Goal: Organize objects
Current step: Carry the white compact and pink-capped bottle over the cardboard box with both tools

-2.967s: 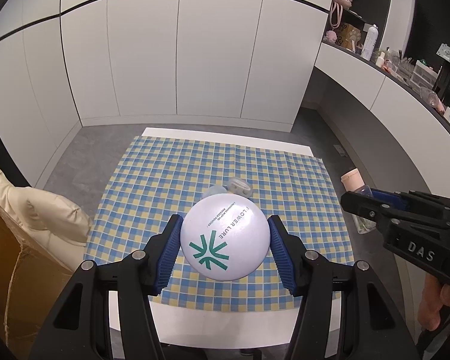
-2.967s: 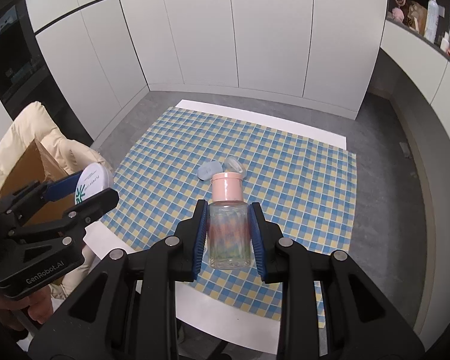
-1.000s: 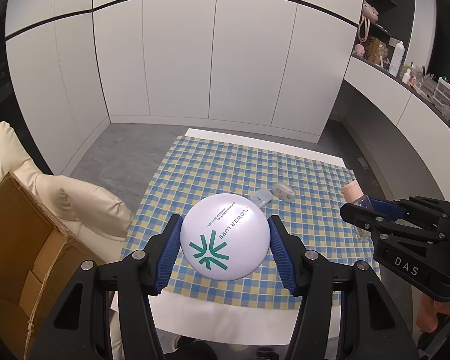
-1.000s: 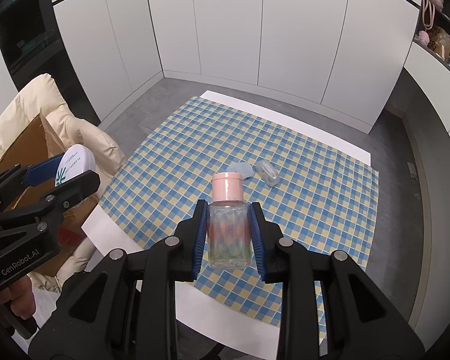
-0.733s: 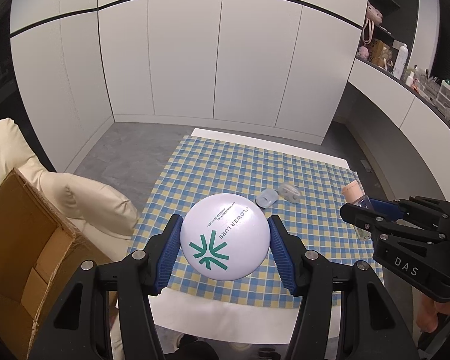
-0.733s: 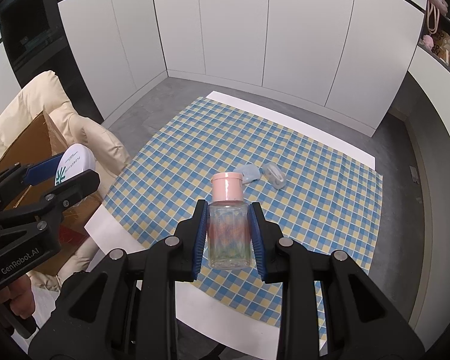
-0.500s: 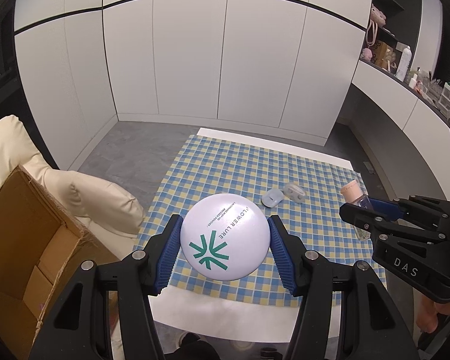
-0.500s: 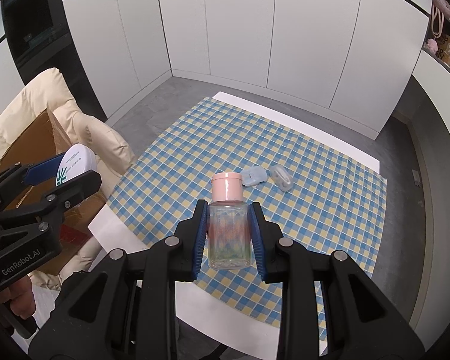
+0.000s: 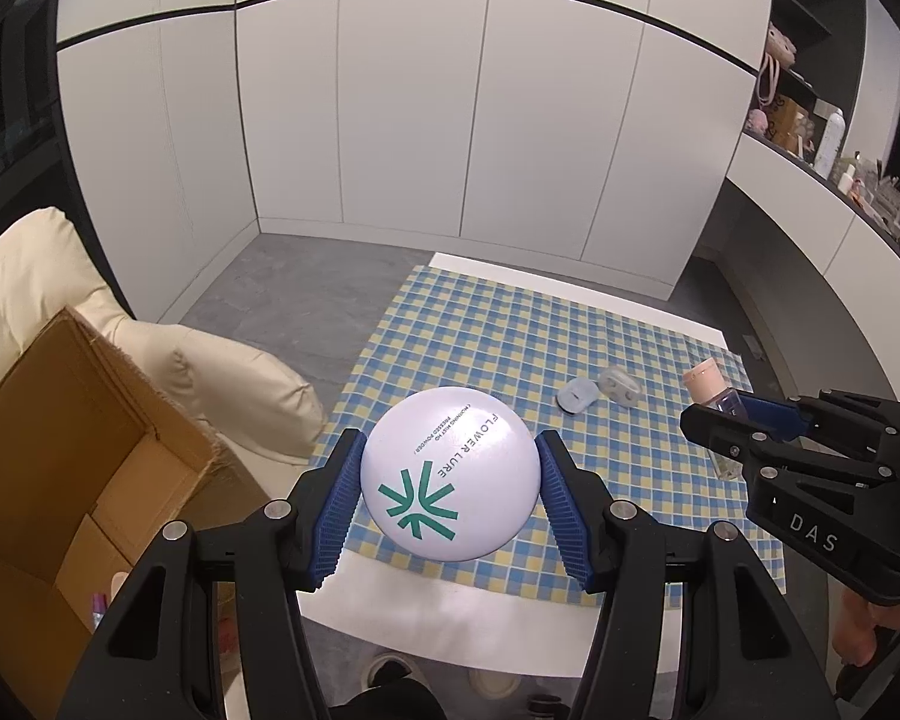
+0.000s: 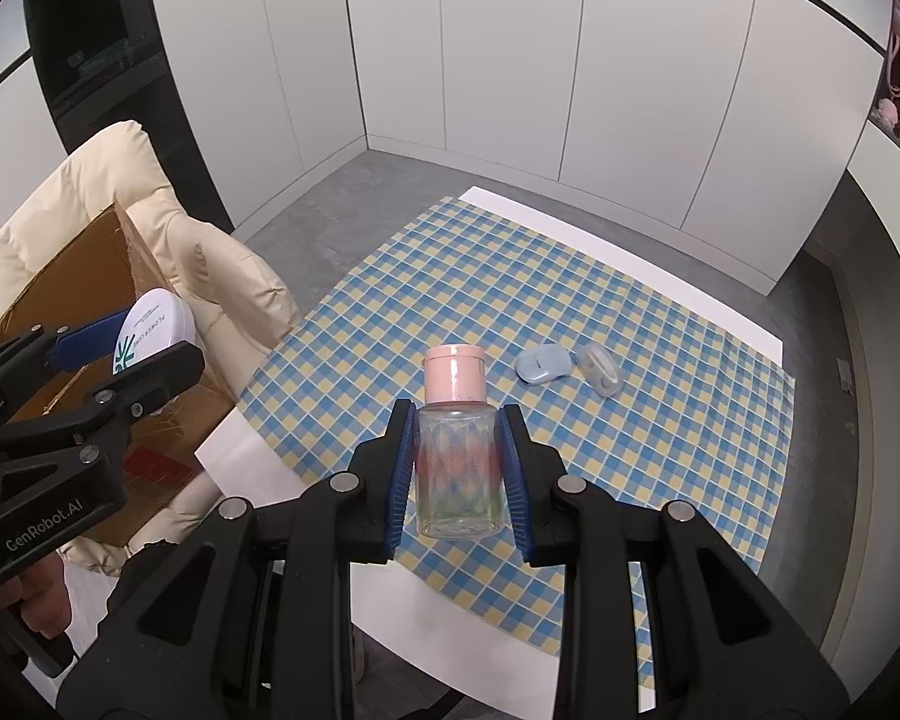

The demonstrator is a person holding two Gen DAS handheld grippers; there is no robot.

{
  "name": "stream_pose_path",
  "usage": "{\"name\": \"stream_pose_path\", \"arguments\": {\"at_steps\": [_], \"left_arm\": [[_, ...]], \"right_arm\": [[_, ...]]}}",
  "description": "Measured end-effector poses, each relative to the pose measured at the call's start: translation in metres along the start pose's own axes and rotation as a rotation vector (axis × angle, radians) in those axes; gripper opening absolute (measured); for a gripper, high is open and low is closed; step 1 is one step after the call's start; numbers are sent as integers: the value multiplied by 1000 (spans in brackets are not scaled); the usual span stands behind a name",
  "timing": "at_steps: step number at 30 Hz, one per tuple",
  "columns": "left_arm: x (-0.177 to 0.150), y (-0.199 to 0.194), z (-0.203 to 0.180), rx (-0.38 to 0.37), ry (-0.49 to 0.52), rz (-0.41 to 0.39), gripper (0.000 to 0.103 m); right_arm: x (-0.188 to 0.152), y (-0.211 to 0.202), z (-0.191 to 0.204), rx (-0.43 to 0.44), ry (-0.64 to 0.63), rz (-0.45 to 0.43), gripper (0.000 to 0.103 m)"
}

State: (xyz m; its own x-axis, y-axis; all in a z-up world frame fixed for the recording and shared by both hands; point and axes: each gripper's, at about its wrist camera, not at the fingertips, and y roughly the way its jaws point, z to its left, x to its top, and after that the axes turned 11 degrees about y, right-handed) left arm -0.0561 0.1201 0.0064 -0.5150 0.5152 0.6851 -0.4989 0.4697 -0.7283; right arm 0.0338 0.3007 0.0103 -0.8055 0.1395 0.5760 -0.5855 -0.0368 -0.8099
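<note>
white compact (image 9: 450, 474) clamped between left pads, bottle (image 10: 457, 468) between right

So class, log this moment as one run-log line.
left gripper: holds white compact | right gripper: holds pink-capped bottle | cardboard box: open

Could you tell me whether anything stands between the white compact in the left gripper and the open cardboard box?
Nothing visible does. The left gripper holds the white compact clear of the table, and the cardboard box on the cream armchair gapes open on its left, with only air between them.
</note>
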Motion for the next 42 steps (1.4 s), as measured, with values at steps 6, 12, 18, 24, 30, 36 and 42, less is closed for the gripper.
{"name": "stream_pose_path", "arguments": {"at_steps": [6,12,18,24,30,36,42], "left_arm": [[-5,-5,11,19,-20,-3,57],[-10,-10,20,36,-37,-5,57],[-15,-14,30,52,-55,-7,57],[-19,-18,39,68,-71,-7,57],[-24,-22,50,86,-88,-8,57],[-29,-27,59,101,-107,-13,57],[-34,-30,68,115,-123,-15,57]], "right_arm": [[0,3,14,12,-21,3,29],[1,6,28,23,-43,5,29],[1,8,41,34,-63,6,29],[1,9,53,46,-86,7,29],[0,10,67,59,-110,5,29],[-2,10,81,74,-137,5,29],[-3,11,92,81,-155,5,29]]}}
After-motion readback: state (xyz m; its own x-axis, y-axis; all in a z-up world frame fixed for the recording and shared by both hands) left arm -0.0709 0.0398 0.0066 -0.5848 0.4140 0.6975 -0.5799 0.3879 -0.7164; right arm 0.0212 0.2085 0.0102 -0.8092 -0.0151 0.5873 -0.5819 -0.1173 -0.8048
